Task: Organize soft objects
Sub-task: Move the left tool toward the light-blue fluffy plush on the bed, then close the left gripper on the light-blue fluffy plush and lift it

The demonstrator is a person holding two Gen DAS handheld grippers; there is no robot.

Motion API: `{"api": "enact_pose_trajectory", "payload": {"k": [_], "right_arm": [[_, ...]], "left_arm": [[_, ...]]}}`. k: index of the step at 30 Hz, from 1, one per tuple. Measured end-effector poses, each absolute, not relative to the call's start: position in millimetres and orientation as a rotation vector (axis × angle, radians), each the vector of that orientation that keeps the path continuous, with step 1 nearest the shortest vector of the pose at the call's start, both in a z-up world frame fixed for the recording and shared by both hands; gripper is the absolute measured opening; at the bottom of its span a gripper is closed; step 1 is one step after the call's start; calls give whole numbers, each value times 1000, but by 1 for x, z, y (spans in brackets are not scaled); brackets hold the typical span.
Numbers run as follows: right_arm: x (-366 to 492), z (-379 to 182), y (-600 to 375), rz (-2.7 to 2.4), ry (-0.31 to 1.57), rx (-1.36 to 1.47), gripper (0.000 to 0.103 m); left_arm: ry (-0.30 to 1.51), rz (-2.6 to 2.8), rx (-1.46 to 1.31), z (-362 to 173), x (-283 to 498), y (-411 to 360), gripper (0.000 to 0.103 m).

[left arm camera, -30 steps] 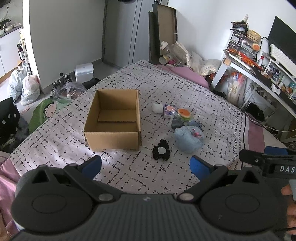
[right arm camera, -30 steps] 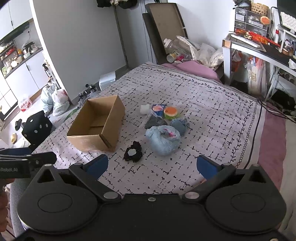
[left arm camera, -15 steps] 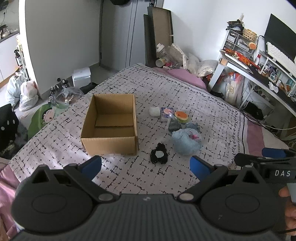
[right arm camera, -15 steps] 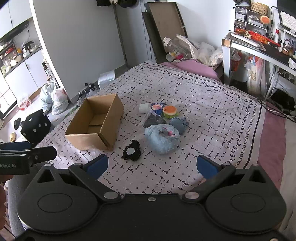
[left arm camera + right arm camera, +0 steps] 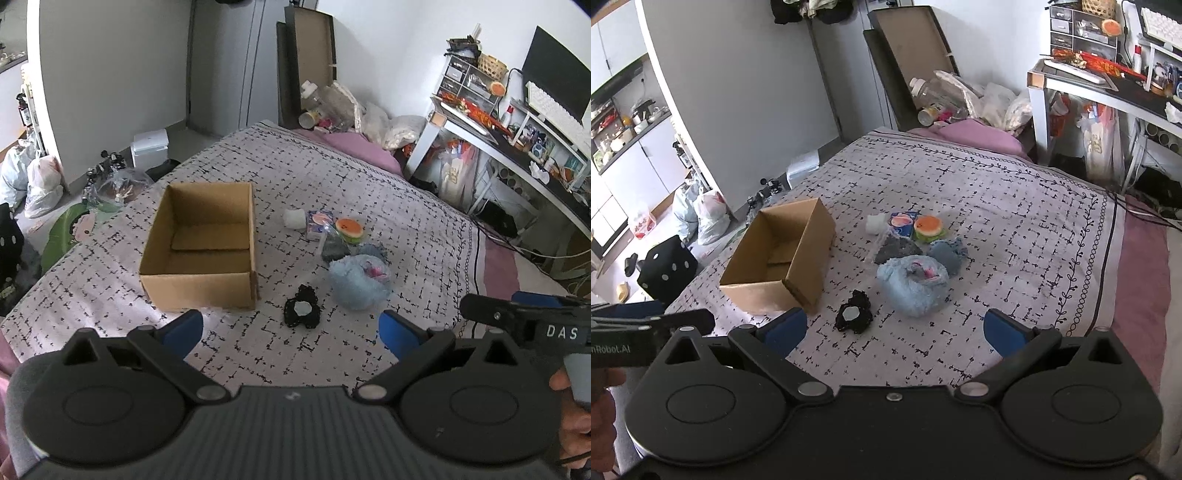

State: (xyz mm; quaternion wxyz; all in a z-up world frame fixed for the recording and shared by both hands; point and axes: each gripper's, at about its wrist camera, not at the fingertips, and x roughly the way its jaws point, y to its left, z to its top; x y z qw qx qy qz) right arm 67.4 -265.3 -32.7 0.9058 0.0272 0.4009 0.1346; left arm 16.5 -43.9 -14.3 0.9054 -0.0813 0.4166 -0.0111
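An open, empty cardboard box [image 5: 201,254] [image 5: 779,262] stands on the patterned bedspread [image 5: 369,192]. To its right lie a black scrunchie [image 5: 302,312] [image 5: 854,316], a fluffy light-blue plush [image 5: 358,282] [image 5: 914,286], a grey pouch [image 5: 334,249], a small blue-grey plush [image 5: 946,253], an orange burger-shaped toy [image 5: 350,229] [image 5: 928,227], a blue packet [image 5: 318,223] and a white roll [image 5: 295,219]. My left gripper [image 5: 290,332] and right gripper [image 5: 894,330] are both open and empty, held above the near edge of the bed, well short of the objects.
A desk with shelves and clutter [image 5: 517,122] stands to the right of the bed. Bags, bottles and a leaning board [image 5: 314,62] are behind the bed's far end. Plastic bags [image 5: 40,181] and a black dice stool [image 5: 666,269] are on the floor at left.
Both grippers have drawn back and slightly up from the bed, so the box and objects look a little farther away. Nothing on the bed has moved.
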Motion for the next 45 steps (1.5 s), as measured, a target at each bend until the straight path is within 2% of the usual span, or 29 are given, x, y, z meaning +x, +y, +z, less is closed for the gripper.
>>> {"api": "enact_pose_trajectory", "payload": {"k": [19, 21, 22, 24, 28, 45], "right_arm": [[101, -50, -283, 266, 841, 128, 103], [104, -50, -284, 266, 835, 125, 100], [106, -50, -283, 267, 835, 117, 95], [111, -52, -282, 263, 848, 114, 94], [121, -57, -284, 255, 872, 128, 103], [171, -98, -305, 197, 1015, 320, 103]], "left_arm": [[888, -58, -159, -31, 60, -59, 101], [893, -60, -163, -33, 65, -60, 101], [896, -61, -166, -34, 68, -61, 101], [900, -65, -173, -36, 74, -62, 101], [907, -69, -172, -39, 83, -64, 101], [932, -35, -258, -65, 134, -64, 101]]}}
